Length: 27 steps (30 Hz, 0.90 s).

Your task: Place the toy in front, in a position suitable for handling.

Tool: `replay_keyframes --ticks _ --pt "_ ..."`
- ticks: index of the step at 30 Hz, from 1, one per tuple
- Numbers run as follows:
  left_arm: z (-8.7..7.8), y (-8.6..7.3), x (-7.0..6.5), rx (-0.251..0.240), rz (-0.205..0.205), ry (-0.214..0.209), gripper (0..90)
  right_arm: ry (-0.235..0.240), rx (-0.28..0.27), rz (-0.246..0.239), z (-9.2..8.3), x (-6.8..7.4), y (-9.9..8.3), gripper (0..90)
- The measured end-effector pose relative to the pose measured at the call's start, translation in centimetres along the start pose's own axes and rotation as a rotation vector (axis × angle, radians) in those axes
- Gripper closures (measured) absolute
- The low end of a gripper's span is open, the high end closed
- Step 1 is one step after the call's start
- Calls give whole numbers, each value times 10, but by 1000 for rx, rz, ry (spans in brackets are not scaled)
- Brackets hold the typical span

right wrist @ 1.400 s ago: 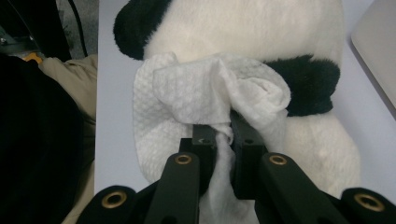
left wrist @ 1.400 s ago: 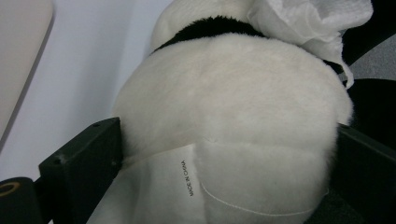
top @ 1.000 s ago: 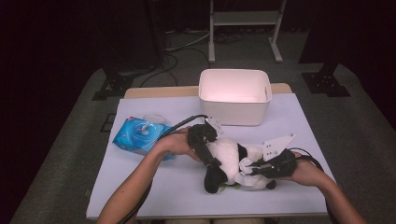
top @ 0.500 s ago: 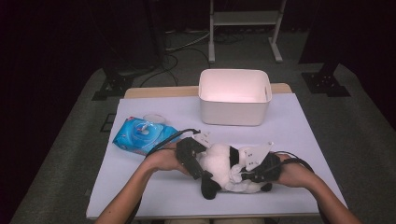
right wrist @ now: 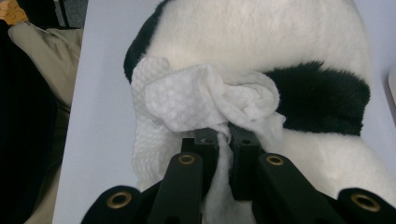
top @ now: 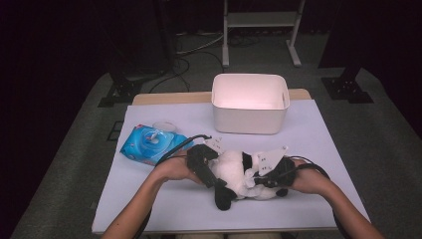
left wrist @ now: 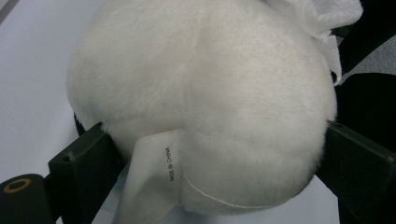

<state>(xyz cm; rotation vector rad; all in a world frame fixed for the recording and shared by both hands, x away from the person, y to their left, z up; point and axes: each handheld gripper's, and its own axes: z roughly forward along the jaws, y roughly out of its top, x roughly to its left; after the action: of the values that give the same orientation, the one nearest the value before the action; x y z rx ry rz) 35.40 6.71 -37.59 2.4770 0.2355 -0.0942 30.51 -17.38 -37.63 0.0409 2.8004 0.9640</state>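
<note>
A black-and-white plush panda toy (top: 239, 177) lies near the front edge of the white table (top: 149, 209), midway between its corners. The left gripper (top: 203, 167) has its jaws spread wide and pressed against the toy's round white rump, apparently to steady it. The right gripper (right wrist: 223, 140) pinches a crumpled white wet wipe (right wrist: 205, 95) against the fur, likely for wiping it clean; a white plastic tub (top: 250, 102) and blue wipes packet (top: 149, 144) wait behind.

I see both my forearms come in from the near side and bend toward each other. My left hand-held gripper (top: 203, 167) has its jaws spread wide, pressing on something fat. My right hand-held gripper (right wrist: 224, 136) is pinched nearly closed on something thin and crumpled.
</note>
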Motion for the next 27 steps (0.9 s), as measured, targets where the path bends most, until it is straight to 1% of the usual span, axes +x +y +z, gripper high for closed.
replay_keyframes --ticks 1,2,4,6,7,8,9,10,11,12,13,15,16,17,19,20,21,22,23,24,25,27 --pt "0 0 0 0 0 0 60 0 0 0 0 0 0 837" --pt "1 3 0 1 4 4 60 -13 3 2 -3 -1 -3 837" --pt "3 11 0 4 13 13 61 -24 5 8 -6 -1 -5 836" --pt "4 17 1 17 29 15 60 -28 -1 34 -10 -1 -10 835" --pt "4 19 1 22 39 21 61 -25 -8 40 -11 -2 -12 834" --pt "4 19 1 22 39 21 62 -25 -8 40 -11 -2 -12 834" --pt "5 24 1 41 58 30 62 -25 -16 51 -13 -2 -15 833" --pt "5 24 1 41 58 30 63 -27 -21 56 -13 -2 -16 832" --pt "5 29 1 57 75 40 63 -29 -26 58 -14 -2 -17 831" --pt "5 29 1 57 75 40 63 -28 -31 62 -14 -2 -18 830" --pt "5 31 1 73 88 41 63 -25 -35 70 -15 -2 -18 829" --pt "5 30 1 76 86 40 63 -24 -39 75 -15 -2 -19 827" --pt "5 27 0 72 84 40 63 3 -66 98 -18 -2 -20 823" --pt "5 24 0 59 77 37 63 8 -77 100 -19 -2 -21 823" --pt "4 21 0 58 81 37 63 8 -84 103 -22 -1 -21 822" --pt "4 18 -1 46 74 34 63 16 -98 94 -27 1 -20 822" --pt "4 14 -3 26 69 35 63 16 -99 94 -29 2 -19 820" --pt "4 14 -3 26 69 35 63 16 -99 94 -29 2 -19 820" --pt "4 11 -4 9 64 37 63 7 -91 90 -32 3 -19 819" --pt "4 11 -4 9 64 37 62 -1 -89 82 -33 3 -19 818" --pt "4 10 -5 -1 57 38 62 -12 -90 87 -35 4 -19 816" --pt "4 9 -7 -8 60 39 62 -15 -95 90 -36 4 -20 815"
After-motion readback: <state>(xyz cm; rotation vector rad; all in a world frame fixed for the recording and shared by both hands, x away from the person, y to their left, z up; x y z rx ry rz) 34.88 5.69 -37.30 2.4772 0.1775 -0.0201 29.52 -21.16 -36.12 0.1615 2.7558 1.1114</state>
